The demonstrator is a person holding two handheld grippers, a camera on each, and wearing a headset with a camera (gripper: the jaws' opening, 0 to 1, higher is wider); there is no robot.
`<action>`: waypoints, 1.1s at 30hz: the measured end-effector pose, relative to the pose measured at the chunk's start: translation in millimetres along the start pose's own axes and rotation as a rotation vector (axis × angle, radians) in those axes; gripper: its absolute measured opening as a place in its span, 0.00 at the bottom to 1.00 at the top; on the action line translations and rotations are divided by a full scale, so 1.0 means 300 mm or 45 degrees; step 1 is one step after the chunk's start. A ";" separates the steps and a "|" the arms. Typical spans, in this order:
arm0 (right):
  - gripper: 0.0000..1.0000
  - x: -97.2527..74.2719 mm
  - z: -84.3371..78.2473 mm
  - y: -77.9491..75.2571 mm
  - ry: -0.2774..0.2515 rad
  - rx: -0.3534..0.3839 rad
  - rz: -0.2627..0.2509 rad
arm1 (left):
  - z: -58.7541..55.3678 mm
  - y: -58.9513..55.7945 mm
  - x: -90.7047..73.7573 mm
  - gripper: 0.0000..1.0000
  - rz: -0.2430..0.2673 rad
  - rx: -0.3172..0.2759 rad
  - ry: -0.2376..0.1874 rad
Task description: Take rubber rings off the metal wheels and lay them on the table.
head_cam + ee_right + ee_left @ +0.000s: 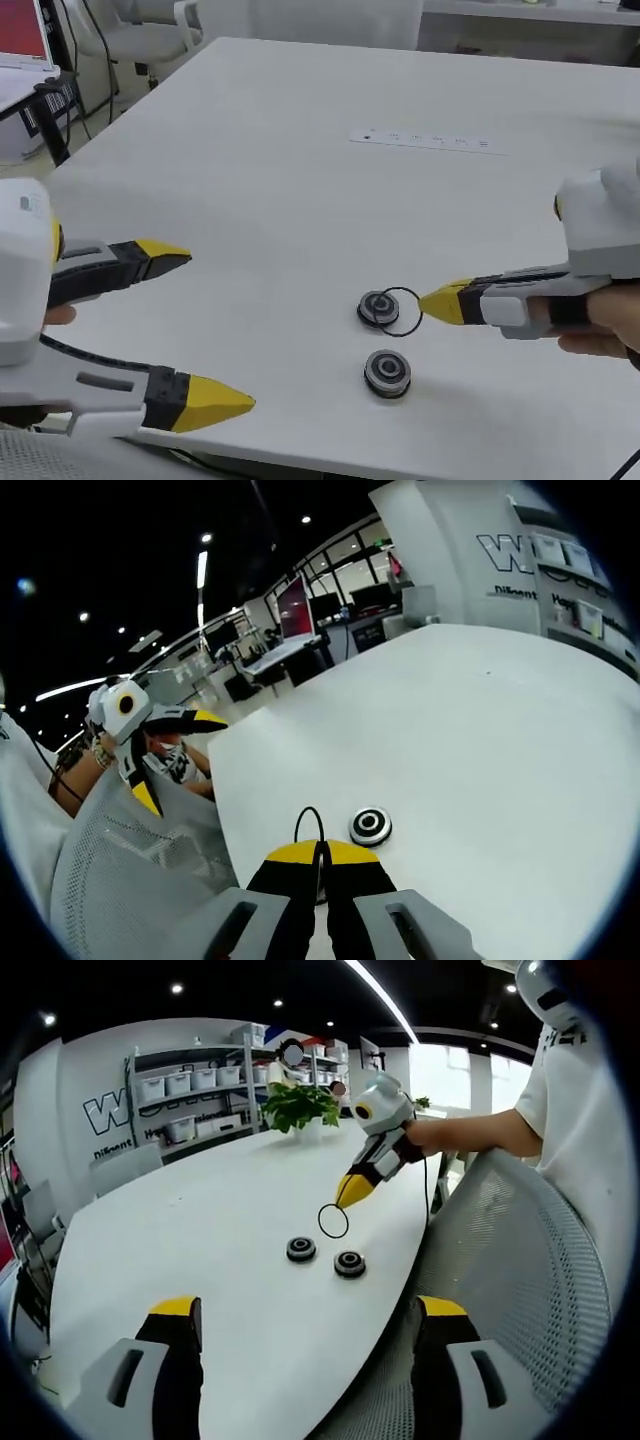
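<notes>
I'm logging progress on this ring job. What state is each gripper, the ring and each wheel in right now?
right gripper: shut on the rubber ring.
rubber ring: off the wheels, pinched at the gripper's tip.
left gripper: open, holding nothing.
far wheel: lying flat on the table, not gripped.
near wheel: lying flat, not gripped.

the white table carries a metal wheel and a second wheel near its near edge, a flat strip farther back.

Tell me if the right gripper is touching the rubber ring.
Touching. In the right gripper view, the right gripper is shut on the rubber ring.
</notes>
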State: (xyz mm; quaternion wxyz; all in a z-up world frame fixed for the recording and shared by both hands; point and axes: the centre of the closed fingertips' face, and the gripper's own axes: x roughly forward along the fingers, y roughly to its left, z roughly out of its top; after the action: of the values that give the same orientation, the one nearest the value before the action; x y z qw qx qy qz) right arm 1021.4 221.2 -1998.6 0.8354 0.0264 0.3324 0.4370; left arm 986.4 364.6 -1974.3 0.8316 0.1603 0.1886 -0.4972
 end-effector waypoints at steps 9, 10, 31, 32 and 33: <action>0.00 0.012 0.047 0.044 -0.032 -0.052 0.032 | -0.028 0.011 0.005 0.88 0.018 -0.048 0.024; 0.00 0.014 0.050 0.048 -0.034 -0.056 0.034 | -0.029 0.010 0.006 0.88 0.016 -0.052 0.025; 0.00 0.099 0.058 0.158 0.055 -0.152 0.173 | -0.033 -0.016 0.012 0.91 -0.047 -0.018 0.046; 0.00 0.101 0.059 0.161 0.063 -0.157 0.177 | -0.028 -0.016 0.009 0.92 -0.050 -0.012 0.040; 0.00 0.105 0.058 0.165 0.074 -0.164 0.183 | -0.021 -0.016 0.005 0.92 -0.057 -0.009 0.031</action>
State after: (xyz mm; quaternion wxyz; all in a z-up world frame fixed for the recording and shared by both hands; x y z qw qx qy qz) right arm 1008.8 279.6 -1985.4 0.7918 -0.0165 0.3251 0.5168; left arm 981.8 364.0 -1980.9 0.8184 0.1593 0.2040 -0.5131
